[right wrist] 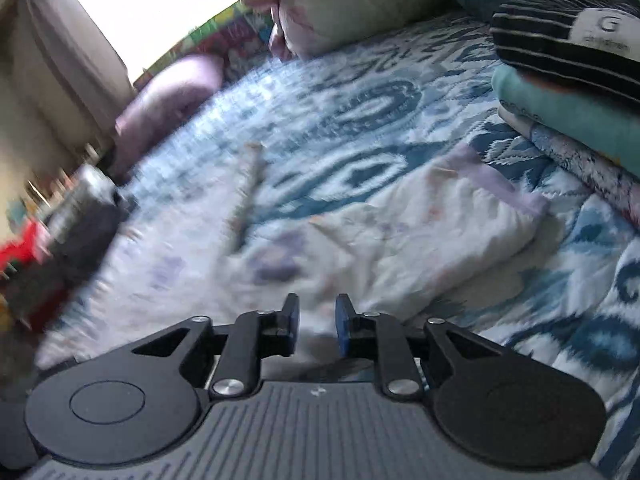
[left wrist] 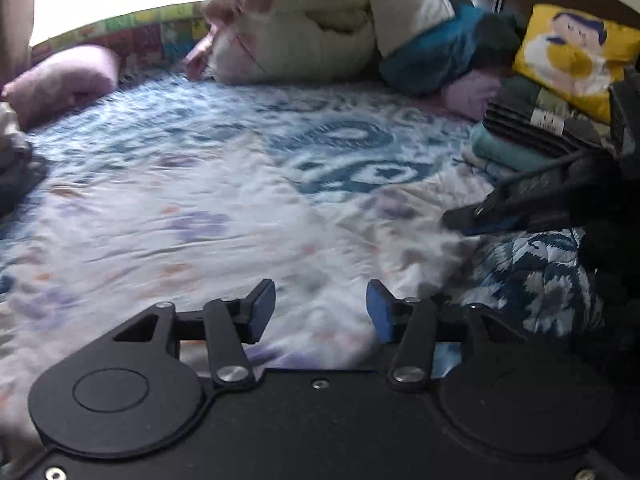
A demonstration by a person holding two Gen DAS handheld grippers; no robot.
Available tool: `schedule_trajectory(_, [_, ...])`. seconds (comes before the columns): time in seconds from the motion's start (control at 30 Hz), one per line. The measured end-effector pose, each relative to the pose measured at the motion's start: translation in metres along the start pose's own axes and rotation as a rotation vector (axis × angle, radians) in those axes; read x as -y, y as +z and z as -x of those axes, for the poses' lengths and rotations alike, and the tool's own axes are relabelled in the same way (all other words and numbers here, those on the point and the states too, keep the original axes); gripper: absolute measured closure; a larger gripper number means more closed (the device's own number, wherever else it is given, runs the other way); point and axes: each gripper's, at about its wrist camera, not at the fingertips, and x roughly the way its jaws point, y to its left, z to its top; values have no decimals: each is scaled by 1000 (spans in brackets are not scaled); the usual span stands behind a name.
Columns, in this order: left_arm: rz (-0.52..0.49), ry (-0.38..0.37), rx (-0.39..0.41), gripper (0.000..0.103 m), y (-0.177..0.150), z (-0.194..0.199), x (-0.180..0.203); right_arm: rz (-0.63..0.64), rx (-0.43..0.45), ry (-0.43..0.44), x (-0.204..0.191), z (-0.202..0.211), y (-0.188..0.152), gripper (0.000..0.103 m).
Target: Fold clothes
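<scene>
A white garment with pale purple and orange print lies spread on the bed. It also shows in the right wrist view, partly folded, with a lilac hem at its far right edge. My left gripper is open and empty just above the near part of the garment. My right gripper is open with a narrow gap, low over the garment's near edge, nothing between its pads. The right gripper's black body shows at the right of the left wrist view.
The bed has a blue and white patterned cover. A stack of folded clothes stands at the right. Pillows and bundled bedding line the far side, with a yellow cartoon cushion. Dark clothes lie at the left.
</scene>
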Motion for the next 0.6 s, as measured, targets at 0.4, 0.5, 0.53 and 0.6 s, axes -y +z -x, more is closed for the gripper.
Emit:
schedule_trajectory(0.4, [167,152,-67,54,-53,0,-84,120,-7,181,-80,5,-42,67])
schedule_trajectory(0.5, [30,182,-61,53,-53,8,-66,158,-147,98,-89,-28,-60,72])
schedule_trajectory(0.53, [58,164,-54,53,-49,14,-67,169,-195,69,-92,-39,-66,81])
schedule_trajectory(0.6, [140,128,-25,53,-44,27,-74,140,-177,66,-92,-35,-65,83])
